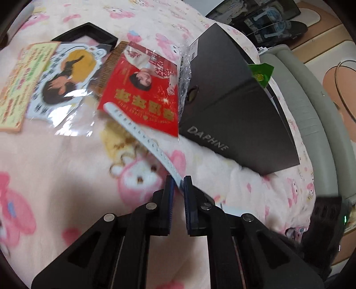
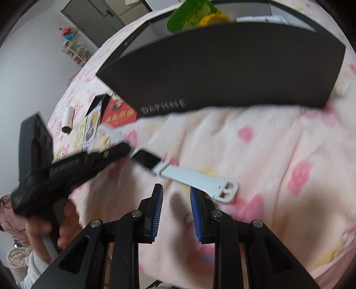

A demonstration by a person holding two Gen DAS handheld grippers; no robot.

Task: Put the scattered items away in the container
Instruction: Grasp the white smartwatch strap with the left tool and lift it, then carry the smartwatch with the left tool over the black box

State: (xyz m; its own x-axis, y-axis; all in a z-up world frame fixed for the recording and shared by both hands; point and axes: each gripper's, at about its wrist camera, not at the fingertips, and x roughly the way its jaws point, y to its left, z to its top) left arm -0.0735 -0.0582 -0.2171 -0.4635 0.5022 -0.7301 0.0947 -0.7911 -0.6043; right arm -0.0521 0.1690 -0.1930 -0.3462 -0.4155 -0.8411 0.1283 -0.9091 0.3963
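While the pink cartoon-print blanket (image 1: 55, 155) is covering the whole bed, the big dark box (image 2: 222, 73) marked DAPHNE is sitting open on top of it, with a green packet (image 2: 191, 15) poking up inside. Just beside the box's short end, a red printed packet (image 1: 142, 89) is lying flat, with a brown comb (image 1: 109, 66) tucked partly under it, a cartoon-figure card in clear wrap (image 1: 64, 84) next to that, and a small black tray (image 1: 86, 34) behind them. Farther off, a cardboard tube (image 2: 67, 120) is lying on the blanket.

The white-strapped watch (image 2: 189, 175) is stretching across the blanket in front of the box, not in it yet, dark face up and buckle end near the right tongs (image 2: 175, 195). Left tongs (image 1: 179, 184) are pinching down on the holed half of the strap, so that end is held tight. Right tongs are hanging just above the blanket, jaws a little apart and holding nothing, with the buckle just beside the right finger.
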